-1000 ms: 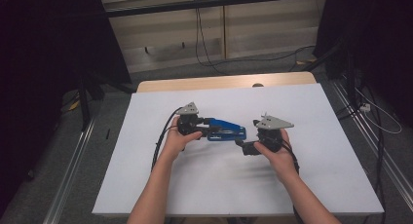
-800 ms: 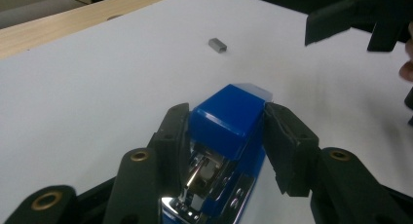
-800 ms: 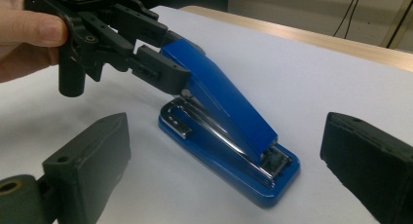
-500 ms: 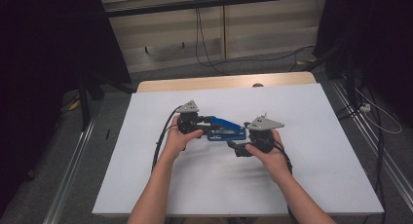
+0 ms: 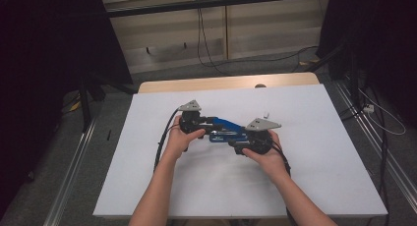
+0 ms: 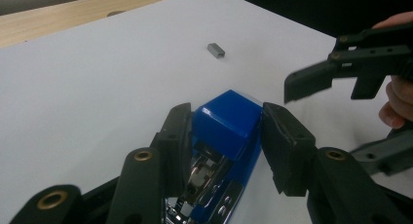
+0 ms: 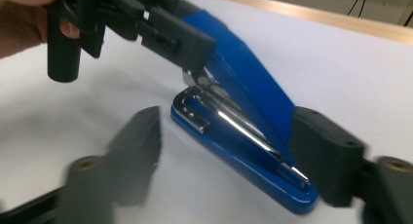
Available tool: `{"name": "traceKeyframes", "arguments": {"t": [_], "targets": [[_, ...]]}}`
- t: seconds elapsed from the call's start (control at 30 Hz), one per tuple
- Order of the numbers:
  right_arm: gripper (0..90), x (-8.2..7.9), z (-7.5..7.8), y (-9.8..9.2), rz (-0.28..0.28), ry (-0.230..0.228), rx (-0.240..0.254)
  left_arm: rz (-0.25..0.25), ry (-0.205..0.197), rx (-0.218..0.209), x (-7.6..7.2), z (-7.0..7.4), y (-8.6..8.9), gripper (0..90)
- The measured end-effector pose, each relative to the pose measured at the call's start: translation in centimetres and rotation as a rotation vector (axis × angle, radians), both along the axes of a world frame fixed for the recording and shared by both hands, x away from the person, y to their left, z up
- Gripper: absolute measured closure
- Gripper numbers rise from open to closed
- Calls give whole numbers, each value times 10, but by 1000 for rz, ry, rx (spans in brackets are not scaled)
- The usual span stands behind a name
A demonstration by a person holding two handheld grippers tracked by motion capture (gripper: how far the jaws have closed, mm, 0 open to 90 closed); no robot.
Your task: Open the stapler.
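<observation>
since a second ago my right gripper has slid left to the blue stapler, its jaws just closing around the hinged end, one not yet touching. my left gripper clamps the stapler's raised top. it sits mid white table; a staple strip lies beyond.

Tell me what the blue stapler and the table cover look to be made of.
Stapler: top cover looks like glossy moulded blue plastic, smooth with soft highlights; the inner staple channel looks like bright plated metal, mirror-like glints. Table cover: matte white sheet, maybe paper or laminate; flat, no shine, wood edge beyond it.
</observation>
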State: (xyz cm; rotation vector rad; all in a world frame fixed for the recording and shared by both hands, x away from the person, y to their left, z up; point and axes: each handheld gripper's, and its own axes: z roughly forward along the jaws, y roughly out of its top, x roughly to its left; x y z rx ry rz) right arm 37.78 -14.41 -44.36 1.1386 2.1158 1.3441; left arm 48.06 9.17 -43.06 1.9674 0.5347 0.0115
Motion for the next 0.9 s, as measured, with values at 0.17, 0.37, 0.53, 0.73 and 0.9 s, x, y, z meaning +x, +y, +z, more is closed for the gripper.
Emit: {"name": "traceKeyframes", "arguments": {"t": [0.17, 0.37, 0.53, 0.73, 0.9], "targets": [[719, 3, -5, 2, -14, 41, -22, 3, -22, -3, -1, 4, -3, 569], [900, 11, -9, 11, -3, 65, -12, 8, -20, -20, -2, 9, -7, 579], [900, 17, -14, 17, -19, 94, 31, 12, -13, -21, -2, 10, -8, 581], [900, 23, -14, 29, -55, 61, 45, 17, -13, -18, -2, 11, -8, 581], [900, 29, -11, 37, -66, 45, 73, 14, -12, -18, -3, 11, -9, 582]]}}
